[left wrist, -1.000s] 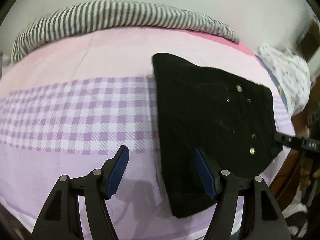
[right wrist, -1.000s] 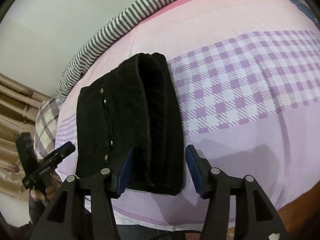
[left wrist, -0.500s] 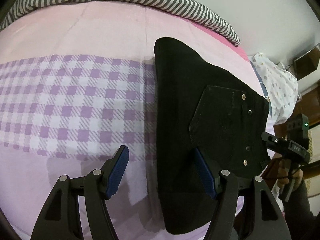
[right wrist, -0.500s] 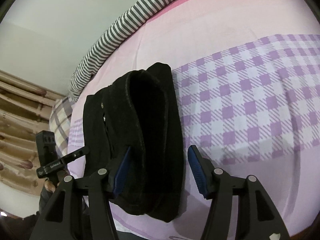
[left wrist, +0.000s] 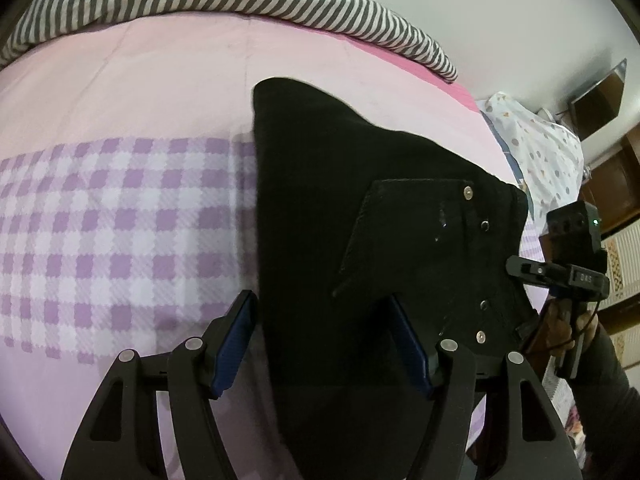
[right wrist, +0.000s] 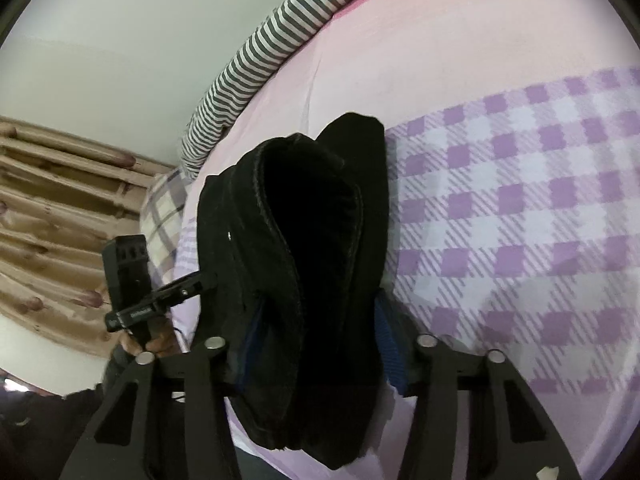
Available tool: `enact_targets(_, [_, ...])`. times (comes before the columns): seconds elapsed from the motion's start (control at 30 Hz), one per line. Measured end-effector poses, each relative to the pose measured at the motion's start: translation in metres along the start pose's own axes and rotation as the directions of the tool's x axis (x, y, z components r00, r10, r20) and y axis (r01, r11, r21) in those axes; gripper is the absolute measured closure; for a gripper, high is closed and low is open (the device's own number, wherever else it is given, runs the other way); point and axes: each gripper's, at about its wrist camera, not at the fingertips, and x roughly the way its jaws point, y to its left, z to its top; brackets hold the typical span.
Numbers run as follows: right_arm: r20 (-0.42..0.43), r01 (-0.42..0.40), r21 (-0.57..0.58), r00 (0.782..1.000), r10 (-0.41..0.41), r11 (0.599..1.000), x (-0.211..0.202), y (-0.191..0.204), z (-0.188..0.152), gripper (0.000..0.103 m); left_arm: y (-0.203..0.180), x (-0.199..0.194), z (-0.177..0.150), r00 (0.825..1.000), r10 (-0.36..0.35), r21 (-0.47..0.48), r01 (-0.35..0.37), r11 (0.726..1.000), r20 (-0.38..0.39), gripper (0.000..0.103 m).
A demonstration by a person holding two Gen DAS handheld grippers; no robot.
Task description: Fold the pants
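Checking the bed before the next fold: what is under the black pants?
The black pants lie on the pink and purple-checked bedsheet, which shows around them. Whatever sits directly beneath the fabric is covered.

Matt black cloth pants [left wrist: 360,208], perhaps corduroy, with shiny metal rivets [left wrist: 466,191]; smooth cotton-like bedsheet [left wrist: 120,216].

Open sheet on the bed [left wrist: 132,104] left of the folded black pants [left wrist: 340,208]: pink band and purple check both bare, wide lane there. Far side blocked by the striped blanket [left wrist: 224,4] rolled along the wall. Beyond the pants' waistband end, spotted pillow [left wrist: 536,152] at the bed corner. Left gripper [left wrist: 324,344] spread wide astride the pants' edge; right gripper [right wrist: 316,344] straddles the bundle, cloth filling the gap (no slack visible between its pads). Wooden slats [right wrist: 60,200] bound that side
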Motion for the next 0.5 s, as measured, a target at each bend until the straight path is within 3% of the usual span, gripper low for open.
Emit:
enact_targets(0.13, [0.055, -0.015, 0.059, 0.998, 0.012, 0.998, -0.001, -0.001, -0.009, 0.075, -0.005, 0.005, 0.002, 1.000, 0.005, -0.013, -0.005, 1.000, 0.006, 0.053])
enact_targets(0.3, [0.118, 0.061, 0.045, 0.991, -0.066, 0.997, -0.009, 0.024, -0.020, 0.082, -0.002, -0.003, 0.002, 1.000, 0.009, -0.032, -0.009, 0.999, 0.027, 0.074])
enact_targets(0.5, [0.141, 0.107, 0.043, 0.984, -0.112, 0.993, -0.014, 0.057, -0.021, 0.085, -0.006, -0.017, -0.003, 0.998, 0.024, -0.027, -0.023, 0.999, 0.052, 0.085])
